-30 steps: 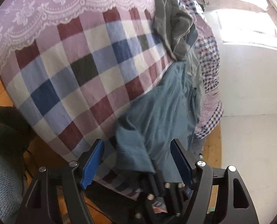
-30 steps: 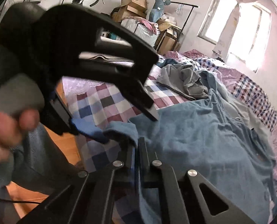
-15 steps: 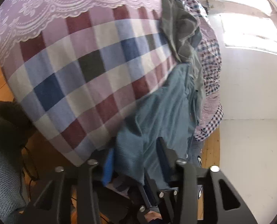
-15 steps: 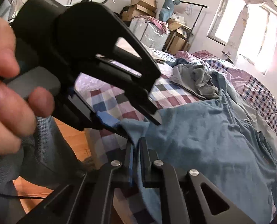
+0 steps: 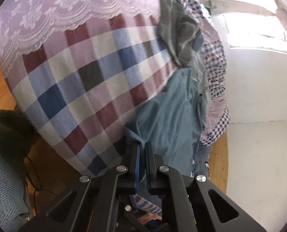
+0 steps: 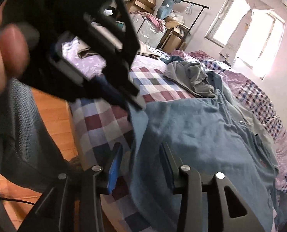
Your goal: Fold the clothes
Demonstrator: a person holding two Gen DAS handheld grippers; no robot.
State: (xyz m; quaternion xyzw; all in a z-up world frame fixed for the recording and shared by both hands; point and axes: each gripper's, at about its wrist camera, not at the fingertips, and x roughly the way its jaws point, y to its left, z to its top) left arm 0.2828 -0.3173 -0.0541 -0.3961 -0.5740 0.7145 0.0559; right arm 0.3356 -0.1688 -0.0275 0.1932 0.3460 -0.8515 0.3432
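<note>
A large blue-teal cotton garment (image 6: pixel 197 135) lies spread over the near part of a bed covered by a checked sheet of red, blue and white squares (image 5: pixel 81 89), and its near edge hangs down over the side of the bed. The left gripper (image 5: pixel 142 147) has its two black fingers with blue pads pressed together on a corner of this garment, and the cloth bunches up just above the fingertips. In the right wrist view this same gripper appears large and blurred at the upper left, held by a hand (image 6: pixel 2 58) of the person, with the garment corner hanging from its tip. The right gripper (image 6: pixel 141 150) has its fingers spread apart, one on each side of the hanging edge of the garment; I cannot tell if they touch the cloth. Farther on the bed lies a crumpled grey garment (image 6: pixel 190 75), touching the far edge of the blue one. A lilac lace cover (image 5: pixel 66 11) lies at the far end of the checked sheet.
</note>
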